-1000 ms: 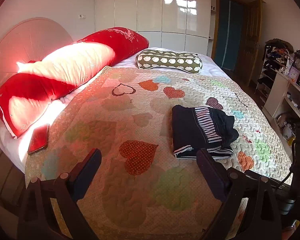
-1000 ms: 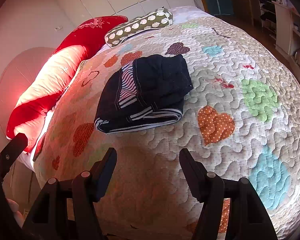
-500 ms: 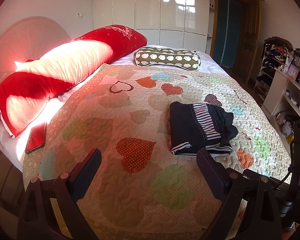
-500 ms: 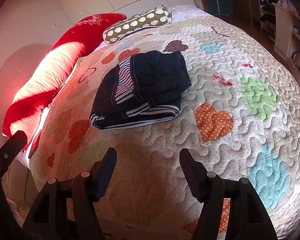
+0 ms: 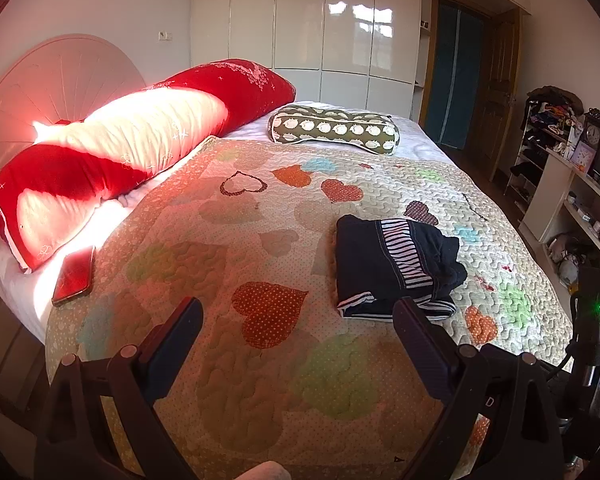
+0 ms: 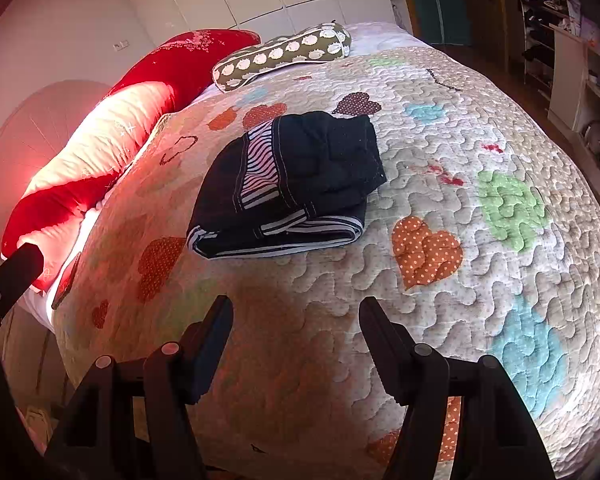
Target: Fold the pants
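The dark navy pants (image 5: 392, 264) with a striped waistband lie folded into a compact stack on the heart-patterned quilt (image 5: 228, 240). They also show in the right wrist view (image 6: 296, 180). My left gripper (image 5: 296, 312) is open and empty, held above the quilt with the pants just beyond its right finger. My right gripper (image 6: 296, 312) is open and empty, a short way in front of the pants and apart from them.
A long red-and-white pillow (image 5: 132, 152) and a green patterned bolster (image 5: 334, 130) lie at the head of the bed. A red phone (image 5: 74, 274) lies at the left edge. Shelves (image 5: 572, 184) stand to the right of the bed. White wardrobes line the back wall.
Both grippers have drawn back and risen slightly from the folded pants, which have not moved. Both stay open.
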`<control>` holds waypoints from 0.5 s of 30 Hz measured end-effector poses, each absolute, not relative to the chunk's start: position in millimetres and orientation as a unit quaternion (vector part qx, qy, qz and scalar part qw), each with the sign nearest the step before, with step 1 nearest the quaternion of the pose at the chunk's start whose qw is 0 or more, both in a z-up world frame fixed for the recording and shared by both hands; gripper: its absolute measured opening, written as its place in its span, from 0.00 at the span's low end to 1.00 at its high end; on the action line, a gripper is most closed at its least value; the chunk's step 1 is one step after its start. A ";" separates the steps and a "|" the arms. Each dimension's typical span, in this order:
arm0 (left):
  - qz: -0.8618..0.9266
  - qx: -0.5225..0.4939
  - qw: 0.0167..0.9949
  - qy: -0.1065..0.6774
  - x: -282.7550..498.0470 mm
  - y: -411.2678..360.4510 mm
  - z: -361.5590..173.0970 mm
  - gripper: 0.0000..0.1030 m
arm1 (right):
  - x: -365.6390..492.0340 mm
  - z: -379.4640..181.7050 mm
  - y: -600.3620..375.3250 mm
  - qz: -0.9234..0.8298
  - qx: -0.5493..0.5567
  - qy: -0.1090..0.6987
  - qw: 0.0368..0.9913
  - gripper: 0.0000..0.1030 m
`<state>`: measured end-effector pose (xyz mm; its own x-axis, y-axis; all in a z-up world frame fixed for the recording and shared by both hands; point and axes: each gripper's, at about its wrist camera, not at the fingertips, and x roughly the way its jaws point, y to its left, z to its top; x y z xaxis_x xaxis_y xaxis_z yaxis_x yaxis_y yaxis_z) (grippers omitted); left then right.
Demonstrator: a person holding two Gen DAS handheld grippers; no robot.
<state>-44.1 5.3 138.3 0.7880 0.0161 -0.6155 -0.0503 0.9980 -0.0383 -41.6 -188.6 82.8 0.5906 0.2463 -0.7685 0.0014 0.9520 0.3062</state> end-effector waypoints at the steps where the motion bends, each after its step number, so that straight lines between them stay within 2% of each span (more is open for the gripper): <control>1: 0.017 -0.026 0.945 0.327 -44.6 4.9 137.5 0.93 | -42.4 83.7 -187.7 0.070 0.137 0.446 0.882 0.68; 9: 0.033 0.014 0.937 0.348 -44.4 -6.3 124.5 0.93 | -45.2 85.1 -186.5 0.067 0.134 0.449 0.881 0.68; 15: 0.017 -0.009 0.922 0.387 -35.2 -1.1 110.2 0.93 | -44.9 84.5 -186.9 0.065 0.133 0.450 0.880 0.68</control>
<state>-35.2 -1.1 110.2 0.7006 0.0246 -0.7131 -0.0379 0.9993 -0.0027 -44.9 -186.9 84.5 0.5857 0.2340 -0.7760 0.0055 0.9563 0.2925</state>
